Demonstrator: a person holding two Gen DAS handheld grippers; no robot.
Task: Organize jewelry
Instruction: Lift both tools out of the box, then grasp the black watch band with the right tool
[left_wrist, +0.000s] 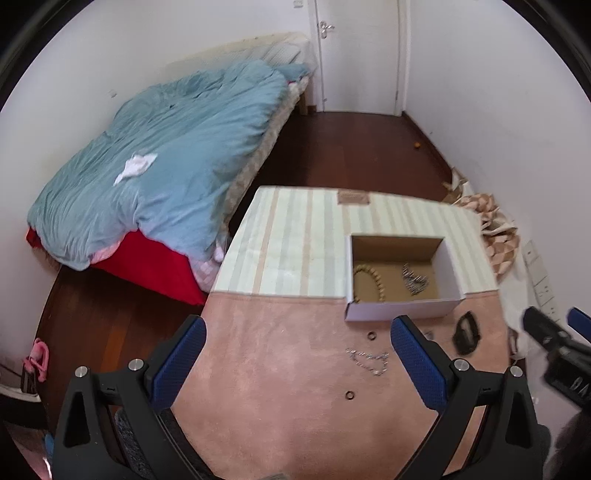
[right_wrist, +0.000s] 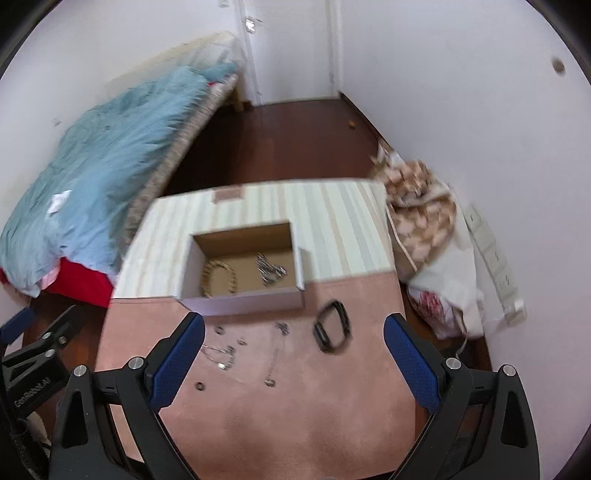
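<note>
Overhead, both grippers — left gripper (left_wrist: 298, 363) and right gripper (right_wrist: 294, 360) — hang spread and empty above the pink mat (right_wrist: 295, 406).

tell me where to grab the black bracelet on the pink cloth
Judging by its pose, take the black bracelet from above with the right gripper, one finger inside the loop and one outside, pinching the near band. It lies flat as an open loop, clear of the box.

left gripper (left_wrist: 297, 365): jaws wide, empty | right gripper (right_wrist: 293, 363): jaws wide, empty
</note>
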